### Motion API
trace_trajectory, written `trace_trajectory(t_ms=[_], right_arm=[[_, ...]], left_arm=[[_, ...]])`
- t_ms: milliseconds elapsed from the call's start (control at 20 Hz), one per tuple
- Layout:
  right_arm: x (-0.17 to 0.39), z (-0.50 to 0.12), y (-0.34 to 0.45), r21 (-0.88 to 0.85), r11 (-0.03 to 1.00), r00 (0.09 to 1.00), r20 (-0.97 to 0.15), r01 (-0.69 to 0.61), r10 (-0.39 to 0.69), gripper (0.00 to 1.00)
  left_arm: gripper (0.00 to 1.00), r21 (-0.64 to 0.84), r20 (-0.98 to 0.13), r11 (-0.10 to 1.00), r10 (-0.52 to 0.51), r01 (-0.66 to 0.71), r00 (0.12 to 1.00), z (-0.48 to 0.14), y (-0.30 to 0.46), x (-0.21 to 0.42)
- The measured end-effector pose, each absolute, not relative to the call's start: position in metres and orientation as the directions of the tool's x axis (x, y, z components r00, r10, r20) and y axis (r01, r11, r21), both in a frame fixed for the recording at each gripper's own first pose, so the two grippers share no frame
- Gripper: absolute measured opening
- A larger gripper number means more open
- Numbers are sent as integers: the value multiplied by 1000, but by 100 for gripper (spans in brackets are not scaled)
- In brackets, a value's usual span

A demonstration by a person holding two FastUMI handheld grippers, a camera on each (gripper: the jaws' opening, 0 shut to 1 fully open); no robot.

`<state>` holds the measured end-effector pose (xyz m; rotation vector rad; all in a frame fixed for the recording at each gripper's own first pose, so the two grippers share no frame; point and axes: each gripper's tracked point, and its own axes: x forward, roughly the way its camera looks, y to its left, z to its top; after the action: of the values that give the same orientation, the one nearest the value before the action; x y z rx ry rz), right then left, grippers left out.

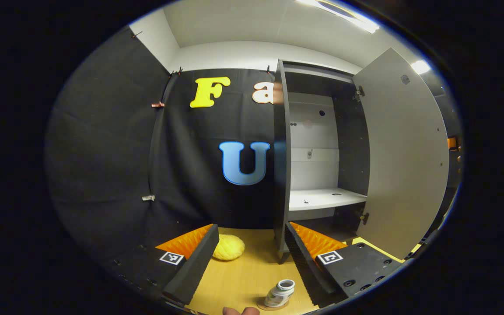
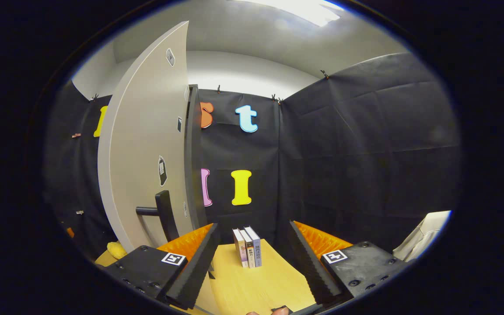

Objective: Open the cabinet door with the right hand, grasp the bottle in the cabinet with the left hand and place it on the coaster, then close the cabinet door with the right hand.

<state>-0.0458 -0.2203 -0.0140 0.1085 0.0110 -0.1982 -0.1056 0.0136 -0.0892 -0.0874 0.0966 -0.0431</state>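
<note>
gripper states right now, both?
left gripper: open, holding nothing; bottle sits on coaster.
right gripper: open, holding nothing.

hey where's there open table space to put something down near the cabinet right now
Bare tabletop lies between the yellow object and the bottle on its coaster. In the right gripper view, wood is free in front of the books. The white cabinet shelf looks bare too. Crowded: beside the open door.
</note>
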Motion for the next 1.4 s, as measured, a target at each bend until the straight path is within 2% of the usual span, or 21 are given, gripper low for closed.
trace_trajectory(t_ms=[100,550,800,1000,1400], right_arm=[[-44,-15,-221,96,976,981,-24,194,-193,95],[-47,-24,-197,196,970,989,-57,145,-136,97],[-53,-20,-168,182,971,988,-49,152,-146,97],[-57,-15,-130,128,986,994,-37,106,-102,98],[-45,-18,-65,202,979,999,-44,2,7,98]], left_arm=[[95,-91,-121,996,-27,16,992,-88,17,-103],[95,-52,-184,998,14,-24,983,-114,32,-98],[95,-30,-204,999,29,-36,978,-125,42,-100],[95,-44,-208,998,34,-44,977,-129,47,-103],[95,-39,-197,998,43,-52,979,-124,55,-106]])
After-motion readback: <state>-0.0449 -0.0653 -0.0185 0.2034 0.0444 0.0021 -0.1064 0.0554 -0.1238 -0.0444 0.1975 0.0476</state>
